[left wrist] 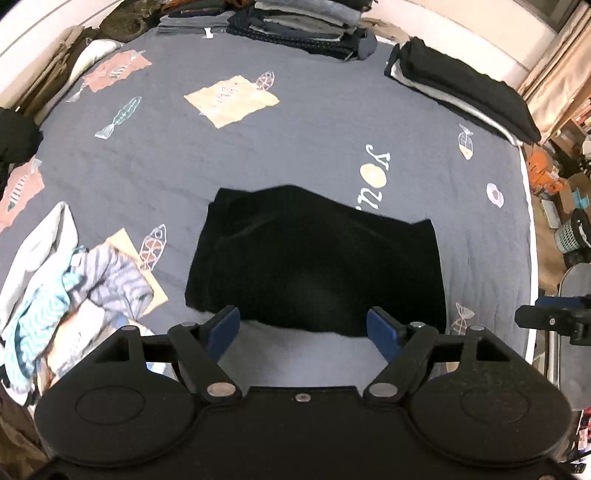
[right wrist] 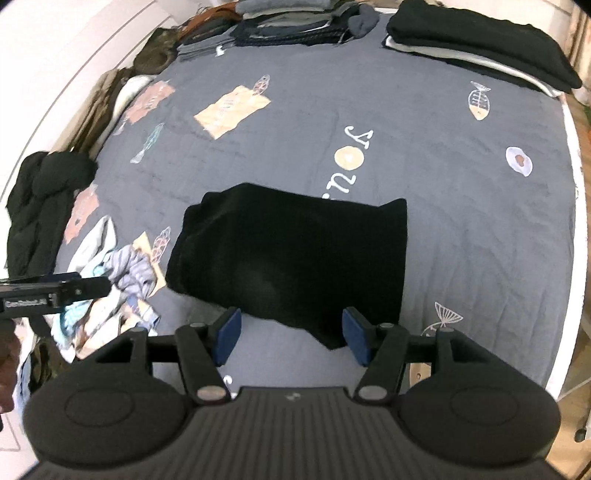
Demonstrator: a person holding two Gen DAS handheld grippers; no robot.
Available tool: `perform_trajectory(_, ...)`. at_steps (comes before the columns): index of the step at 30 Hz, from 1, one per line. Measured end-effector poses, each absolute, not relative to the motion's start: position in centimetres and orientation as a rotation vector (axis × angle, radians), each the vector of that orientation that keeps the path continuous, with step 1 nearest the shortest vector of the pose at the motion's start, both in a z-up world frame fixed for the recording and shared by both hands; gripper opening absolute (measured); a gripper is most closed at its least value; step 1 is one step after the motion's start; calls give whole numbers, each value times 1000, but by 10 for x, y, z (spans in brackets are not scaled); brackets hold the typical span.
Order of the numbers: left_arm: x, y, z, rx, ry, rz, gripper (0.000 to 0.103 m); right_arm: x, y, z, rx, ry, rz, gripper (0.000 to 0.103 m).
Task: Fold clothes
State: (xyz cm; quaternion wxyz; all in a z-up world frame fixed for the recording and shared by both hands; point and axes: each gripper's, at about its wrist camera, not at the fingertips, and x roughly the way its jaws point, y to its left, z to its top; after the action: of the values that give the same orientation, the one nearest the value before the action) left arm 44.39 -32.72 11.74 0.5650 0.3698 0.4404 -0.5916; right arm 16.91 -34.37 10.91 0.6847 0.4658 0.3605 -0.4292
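A black garment (left wrist: pixel 317 258) lies folded into a rough rectangle on the grey patterned bedspread (left wrist: pixel 288 147). My left gripper (left wrist: pixel 306 332) hangs open just above its near edge, blue pads (left wrist: pixel 223 328) wide apart with nothing between them. In the right wrist view the same black garment (right wrist: pixel 295 251) lies ahead, and my right gripper (right wrist: pixel 291 338) stands open over its near right corner, holding nothing. The bedspread (right wrist: pixel 461 221) is bare around the fold. The right gripper (left wrist: pixel 554 319) shows at the left view's right edge; the left gripper (right wrist: pixel 55 290) shows at the right view's left edge.
A heap of unfolded clothes (left wrist: pixel 74 280) lies at the left. Stacks of folded clothes (left wrist: pixel 295 26) line the far edge, and a black-and-white folded stack (left wrist: pixel 461 88) sits far right. A black bundle (right wrist: pixel 48 206) lies at the left edge. The bed's right edge (left wrist: pixel 532 236) drops to a cluttered floor.
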Motion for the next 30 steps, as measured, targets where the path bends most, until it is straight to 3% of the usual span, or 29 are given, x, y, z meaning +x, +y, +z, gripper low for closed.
perform_trajectory(17, 460, -353, 68, 1025, 1038, -1535, 76, 184, -330, 76, 1145, 752, -1114, 60)
perform_trajectory(30, 526, -331, 53, 971, 1098, -1473, 76, 219, -330, 59, 1136, 812, -1140, 60)
